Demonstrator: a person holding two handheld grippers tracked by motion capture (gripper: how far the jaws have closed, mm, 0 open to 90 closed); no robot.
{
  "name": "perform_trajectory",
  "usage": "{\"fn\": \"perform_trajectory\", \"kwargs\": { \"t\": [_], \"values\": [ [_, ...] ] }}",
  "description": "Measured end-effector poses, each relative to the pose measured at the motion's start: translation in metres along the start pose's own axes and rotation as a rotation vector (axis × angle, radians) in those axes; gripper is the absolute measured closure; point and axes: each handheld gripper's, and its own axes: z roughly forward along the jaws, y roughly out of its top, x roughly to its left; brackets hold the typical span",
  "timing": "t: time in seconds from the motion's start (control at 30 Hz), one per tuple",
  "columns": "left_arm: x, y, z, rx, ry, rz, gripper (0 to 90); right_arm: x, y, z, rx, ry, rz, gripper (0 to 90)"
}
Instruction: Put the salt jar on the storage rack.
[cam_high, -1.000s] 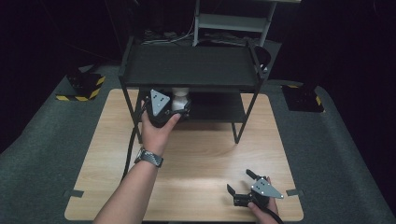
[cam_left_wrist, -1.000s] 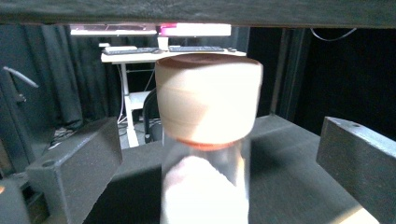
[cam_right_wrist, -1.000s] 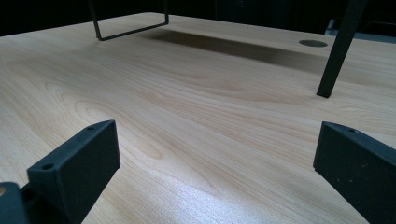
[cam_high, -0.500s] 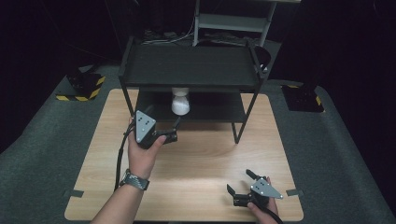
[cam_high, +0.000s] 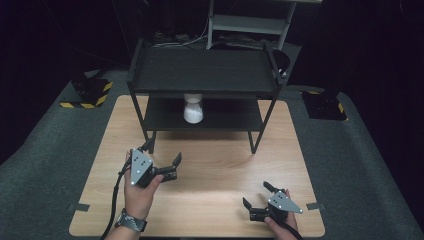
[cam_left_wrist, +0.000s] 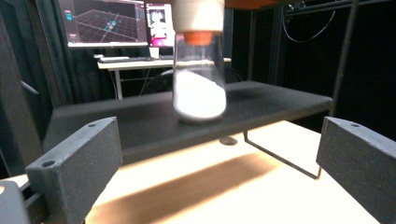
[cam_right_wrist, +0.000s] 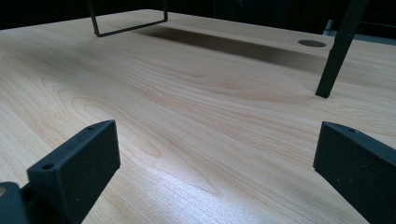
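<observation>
Looks like the job's basically done imo. Going left to right: the left gripper (cam_high: 162, 160) sits over the table (cam_high: 220, 165) in front of the rack, jaws spread wide w/ nothing between them. In the left gripper view the jar (cam_left_wrist: 198, 70) stands upright straight ahead on the lower shelf (cam_left_wrist: 154, 121), well apart from the jaws, half full of white powder, white cap w/ an orange ring under it. From the high view the jar (cam_high: 193, 107) is near the middle of that shelf, tucked under the top shelf (cam_high: 202, 70). So it's placed and let go; prob nothing left but parking the hands.

Right gripper (cam_high: 256, 196) is low at the near right edge of the table, also wide open, holding nothing; its view is just bare wood and a rack leg (cam_right_wrist: 337, 51).

Surface: light wood tabletop, grey carpet-ish mat (cam_high: 60, 135) around it. Room's dark, black curtains, yellow-black striped blocks (cam_high: 90, 92) on the floor at left, and monitors (cam_left_wrist: 105, 21) on a desk behind the rack.
</observation>
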Motion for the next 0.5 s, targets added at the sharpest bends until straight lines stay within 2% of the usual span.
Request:
{"fn": "perform_trajectory", "kwargs": {
  "t": [0.07, 0.1, 0.27, 0.5],
  "values": [
    [0.000, -0.010, -0.010, 0.009, -0.009, 0.002, 0.5, 0.000, 0.000, 0.000, -0.001, -0.002, -0.002, 0.5],
    [0.000, -0.010, -0.010, 0.009, -0.009, 0.002, 0.5, 0.000, 0.000, 0.000, -0.001, -0.002, -0.002, 0.5],
    [0.000, -0.031, -0.024, 0.016, -0.018, -0.005, 0.5, 0.001, 0.000, 0.000, 0.000, -0.002, -0.003, 0.5],
    [0.003, -0.053, -0.038, 0.068, -0.017, -0.017, 0.5, 0.001, 0.000, 0.000, 0.000, -0.002, -0.004, 0.5]
  ]
}}
